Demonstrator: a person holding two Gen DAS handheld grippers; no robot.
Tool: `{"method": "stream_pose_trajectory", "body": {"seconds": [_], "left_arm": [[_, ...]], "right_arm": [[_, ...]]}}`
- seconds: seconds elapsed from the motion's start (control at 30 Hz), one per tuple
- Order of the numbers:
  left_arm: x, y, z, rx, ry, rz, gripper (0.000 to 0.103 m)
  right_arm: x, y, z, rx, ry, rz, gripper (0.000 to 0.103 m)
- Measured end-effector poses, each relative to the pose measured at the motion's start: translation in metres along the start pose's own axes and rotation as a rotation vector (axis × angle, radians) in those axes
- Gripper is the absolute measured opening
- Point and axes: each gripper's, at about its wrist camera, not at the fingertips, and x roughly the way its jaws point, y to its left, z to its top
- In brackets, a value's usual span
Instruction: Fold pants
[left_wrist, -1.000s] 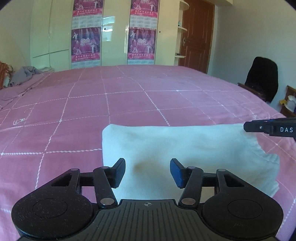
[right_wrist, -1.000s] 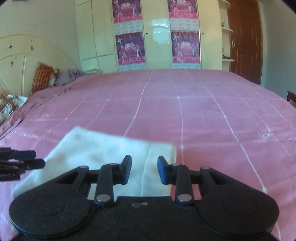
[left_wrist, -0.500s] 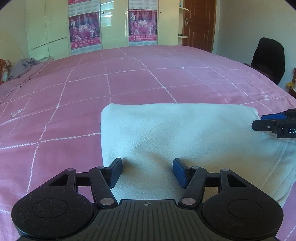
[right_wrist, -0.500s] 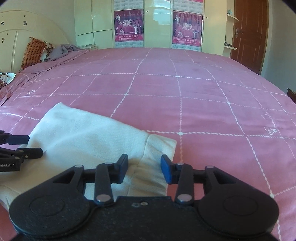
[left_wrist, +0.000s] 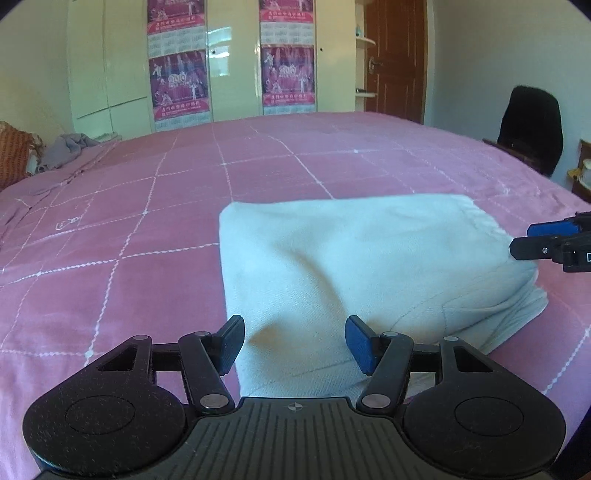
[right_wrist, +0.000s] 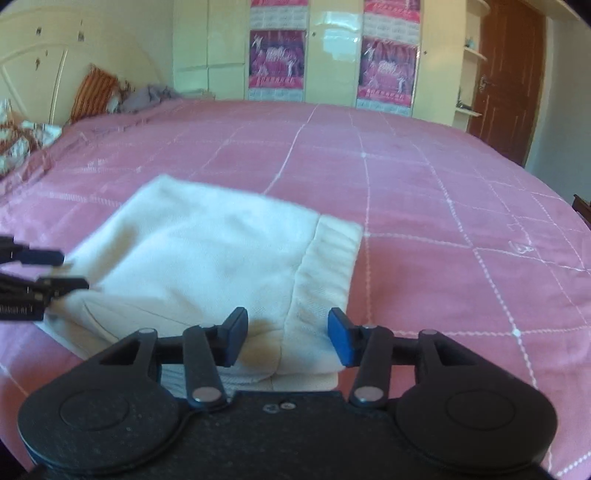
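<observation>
Hovering over the folded pants (left_wrist: 354, 258), left gripper (left_wrist: 294, 343) sits half open, gripping nothing. Right gripper (right_wrist: 284, 341) jaws are opening above the waistband edge, with bare pink bedspread (right_wrist: 443, 192) ahead.

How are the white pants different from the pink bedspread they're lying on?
The pants are plain white; the bedspread is pink with thin white lines making squares. The pants are folded into a small thick bundle with layered edges; the bedspread lies spread out in one flat layer. The pants cover only a patch; the bedspread covers the whole bed. Both are soft cloth.
</observation>
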Motion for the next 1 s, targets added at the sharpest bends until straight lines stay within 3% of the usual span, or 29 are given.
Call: {"method": "stream_pose_trajectory", "body": {"seconds": [0.1,0.13,0.17,0.2,0.33,0.43,0.53,1.0], "left_arm": [[-0.006,0.001,-0.009,-0.012,0.008,-0.010,0.061],[0.000,0.000,-0.014,-0.006,0.041,-0.007,0.064],[0.005,0.000,-0.018,-0.010,0.072,0.000,0.069],[0.005,0.002,-0.020,-0.026,0.076,0.001,0.069],[-0.006,0.009,-0.018,-0.055,0.025,0.010,0.069],[0.006,0.011,-0.023,-0.057,0.088,0.000,0.069],[0.006,0.011,-0.023,-0.067,0.087,0.000,0.069],[0.010,0.012,-0.023,-0.066,0.098,0.020,0.081]], "right_arm": [[-0.010,-0.001,-0.001,0.018,-0.038,0.011,0.048],[-0.007,-0.002,-0.004,0.021,-0.022,0.017,0.048],[0.013,0.000,-0.014,0.003,0.078,-0.022,0.049],[0.017,0.001,-0.017,0.001,0.086,-0.030,0.050],[0.005,0.004,-0.011,0.018,0.063,-0.033,0.052],[-0.005,0.001,-0.009,0.058,0.022,-0.024,0.053],[0.016,0.002,-0.019,0.058,0.123,-0.058,0.057],[0.010,-0.001,-0.022,0.059,0.099,-0.051,0.062]]}}
